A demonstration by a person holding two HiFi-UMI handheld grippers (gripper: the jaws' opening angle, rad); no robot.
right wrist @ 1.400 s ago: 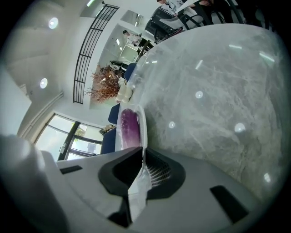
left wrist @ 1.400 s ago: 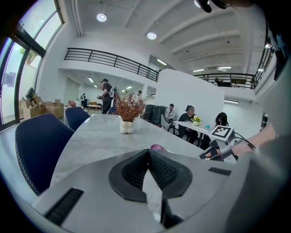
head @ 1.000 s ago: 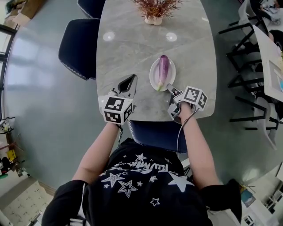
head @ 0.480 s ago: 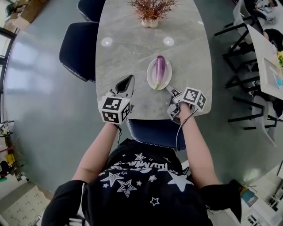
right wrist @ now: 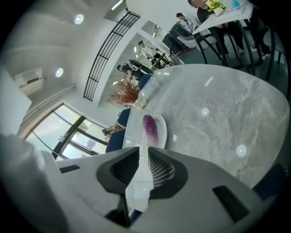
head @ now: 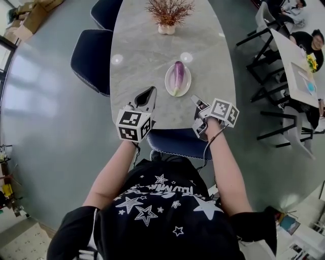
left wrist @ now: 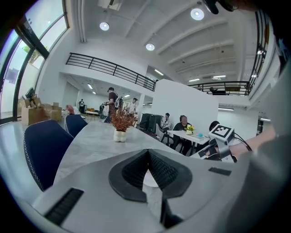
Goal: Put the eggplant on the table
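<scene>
The glossy purple eggplant (head: 177, 76) on its white oval plate (head: 186, 81) now sits farther from both empty claws, left gripper (head: 151, 91) closed, right gripper (head: 195, 99) a slit apart, so the reach seems not yet begun.

Grey marbled table (head: 142, 56) carrying a white plate (head: 186, 84) near its middle, potted dried plant (head: 167, 15) standing toward the far end

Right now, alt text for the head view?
A purple eggplant lies on a white plate on a grey table, seen from above. The left hand-held gripper and right hand-held gripper hover empty at its near edge.
</scene>
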